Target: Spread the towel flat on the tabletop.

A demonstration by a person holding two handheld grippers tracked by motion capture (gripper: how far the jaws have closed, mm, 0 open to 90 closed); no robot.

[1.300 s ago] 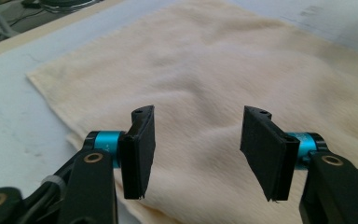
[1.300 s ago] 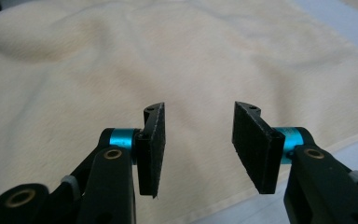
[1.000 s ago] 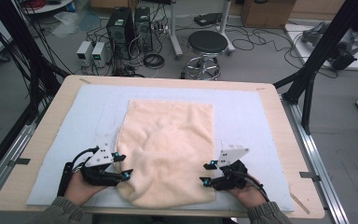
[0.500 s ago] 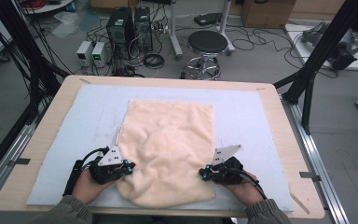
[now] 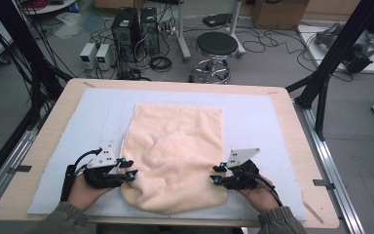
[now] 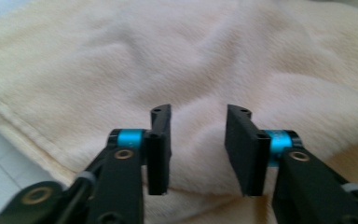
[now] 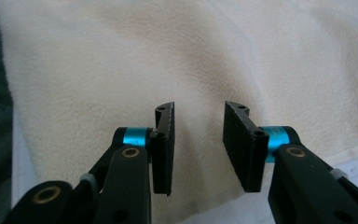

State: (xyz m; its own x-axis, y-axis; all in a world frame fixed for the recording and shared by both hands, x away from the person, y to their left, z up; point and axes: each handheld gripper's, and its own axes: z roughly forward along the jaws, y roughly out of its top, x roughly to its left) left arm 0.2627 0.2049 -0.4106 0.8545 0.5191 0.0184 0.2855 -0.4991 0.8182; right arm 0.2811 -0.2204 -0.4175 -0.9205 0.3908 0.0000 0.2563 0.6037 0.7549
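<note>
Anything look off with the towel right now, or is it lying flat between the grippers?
Not flat. The cream towel is smooth at its far half, but the near half is bunched into rumpled folds, with a rounded, uneven near edge. The left gripper and right gripper, jaws just reopened, stand at its side edges, pressing nothing.

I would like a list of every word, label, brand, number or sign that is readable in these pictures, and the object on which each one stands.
No text can be read in any view.
The towel, the table with its mat, the left gripper and the right gripper carry no visible writing.
The two small boxes on the floor may have labels, but they are too small to read.
</note>
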